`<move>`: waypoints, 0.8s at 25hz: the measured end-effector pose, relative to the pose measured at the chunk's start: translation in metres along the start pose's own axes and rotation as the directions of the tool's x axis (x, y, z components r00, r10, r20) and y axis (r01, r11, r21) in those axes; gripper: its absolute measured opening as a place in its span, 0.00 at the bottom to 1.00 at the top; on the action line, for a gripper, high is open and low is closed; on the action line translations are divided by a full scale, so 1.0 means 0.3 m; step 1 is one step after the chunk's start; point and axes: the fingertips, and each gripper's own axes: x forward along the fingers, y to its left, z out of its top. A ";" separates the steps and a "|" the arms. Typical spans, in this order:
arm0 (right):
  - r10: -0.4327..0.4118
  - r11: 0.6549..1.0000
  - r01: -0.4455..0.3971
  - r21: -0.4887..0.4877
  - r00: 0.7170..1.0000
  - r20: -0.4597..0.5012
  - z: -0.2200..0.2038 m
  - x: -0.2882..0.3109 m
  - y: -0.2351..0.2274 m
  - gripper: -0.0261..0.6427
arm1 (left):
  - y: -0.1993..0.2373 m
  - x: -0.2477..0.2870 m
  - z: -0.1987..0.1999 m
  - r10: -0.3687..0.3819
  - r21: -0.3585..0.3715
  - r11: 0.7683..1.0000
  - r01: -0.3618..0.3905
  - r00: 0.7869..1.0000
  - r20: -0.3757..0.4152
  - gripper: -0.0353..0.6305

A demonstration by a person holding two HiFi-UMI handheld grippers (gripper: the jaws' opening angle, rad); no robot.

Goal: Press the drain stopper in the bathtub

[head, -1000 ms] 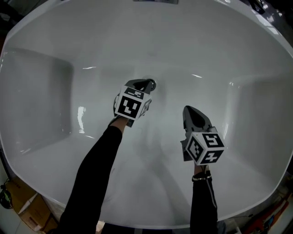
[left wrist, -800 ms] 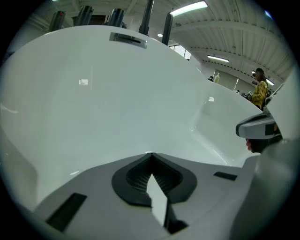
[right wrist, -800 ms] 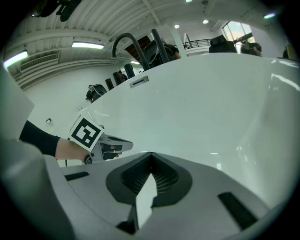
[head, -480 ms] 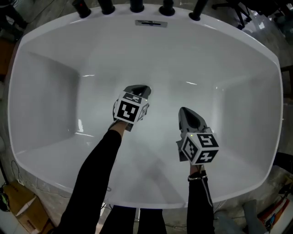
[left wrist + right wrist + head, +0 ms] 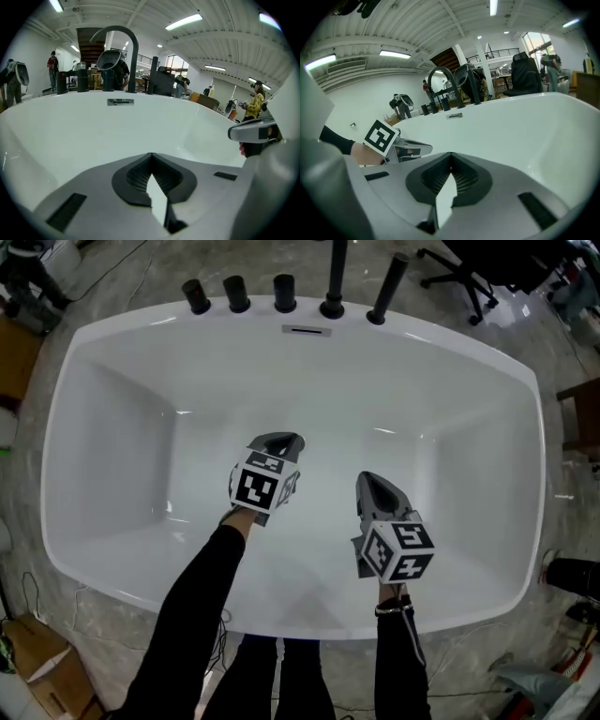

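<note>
The white bathtub fills the head view. The drain stopper does not show in any view now. My left gripper hovers over the middle of the tub floor, its jaws closed tip to tip with nothing between them. My right gripper hangs to its right and nearer to me, also shut and empty. Each gripper sees the other: the right gripper at the edge of the left gripper view, the left gripper's marker cube in the right gripper view.
Several black tap fittings and a curved spout stand along the far rim, above an overflow slot. Cardboard boxes lie on the floor at the near left. An office chair and people are beyond the tub.
The head view has pulled back, so the whole tub and its taps now show. The drain, seen at the left gripper's tip a second ago, is no longer visible. Both grippers stay shut.
</note>
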 end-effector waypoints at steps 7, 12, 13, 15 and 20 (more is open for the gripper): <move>0.006 1.000 -0.005 -0.018 1.000 0.024 0.099 -0.133 0.082 0.04 | -0.050 -0.190 0.092 0.017 -0.025 1.000 -0.016 0.999 0.046 0.06; 0.012 0.999 -0.011 -0.031 0.999 0.046 0.172 -0.203 0.136 0.04 | -0.098 -0.303 0.142 0.028 -0.051 0.998 -0.023 0.996 0.085 0.06; 0.013 0.999 -0.011 -0.034 0.999 0.052 0.186 -0.216 0.146 0.04 | -0.108 -0.323 0.149 0.029 -0.046 0.999 -0.025 0.996 0.088 0.06; 0.015 0.999 -0.012 -0.040 0.998 0.062 0.216 -0.239 0.164 0.04 | -0.124 -0.364 0.168 0.029 -0.028 0.999 -0.027 0.995 0.096 0.06; 0.016 0.999 -0.012 -0.052 0.996 0.088 0.287 -0.308 0.206 0.04 | -0.159 -0.478 0.244 0.029 0.008 1.000 -0.030 0.990 0.140 0.06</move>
